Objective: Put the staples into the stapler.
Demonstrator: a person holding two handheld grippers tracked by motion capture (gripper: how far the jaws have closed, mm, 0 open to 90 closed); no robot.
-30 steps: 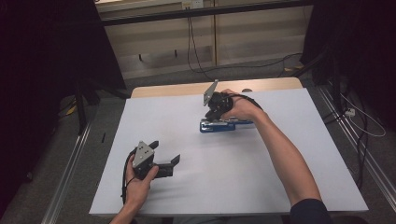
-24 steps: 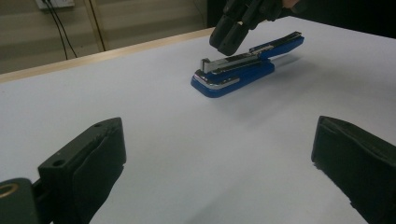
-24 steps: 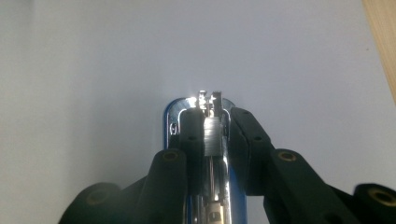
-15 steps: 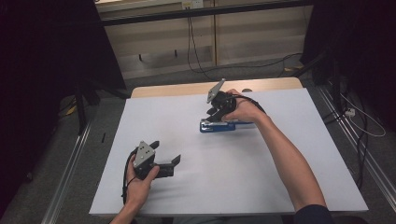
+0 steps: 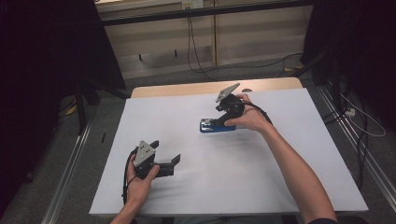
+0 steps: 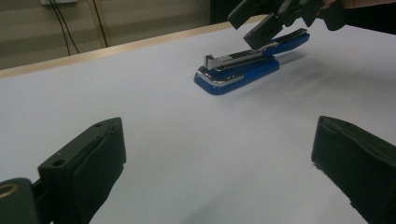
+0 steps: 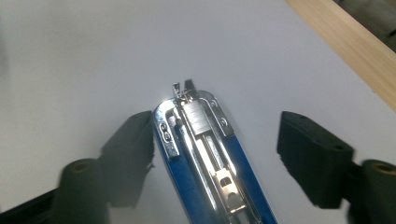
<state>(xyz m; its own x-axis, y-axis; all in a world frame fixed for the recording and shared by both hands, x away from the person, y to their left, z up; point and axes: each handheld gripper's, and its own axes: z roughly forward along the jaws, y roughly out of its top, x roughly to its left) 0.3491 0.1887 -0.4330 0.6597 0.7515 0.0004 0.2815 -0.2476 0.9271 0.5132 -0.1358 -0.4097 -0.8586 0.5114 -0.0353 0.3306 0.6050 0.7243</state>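
Blue stapler (image 5: 217, 126): lies flat on the white table cover (image 5: 233, 186), toward the far side and a little right of centre, its chrome head pointing to the left in the high view. In the left gripper view the stapler (image 6: 238, 70) shows a blue base, a chrome magazine and a blue top arm raised slightly at the rear. Right gripper (image 5: 223, 119): held in the person's right hand (image 5: 247, 119), angled down over the rear of the stapler; its jaws have just been opening and now stand well apart, with the stapler (image 7: 205, 158) between them. The left pad sits close against the stapler's side, the right pad stands clear of it, so nothing is clamped. Left gripper (image 5: 175, 161): held in the left hand (image 5: 137, 179) near the front left of the table, well apart from the stapler, jaws spread wide with bare cover between them. Wooden table edge (image 5: 196, 87): visible beyond the cover.
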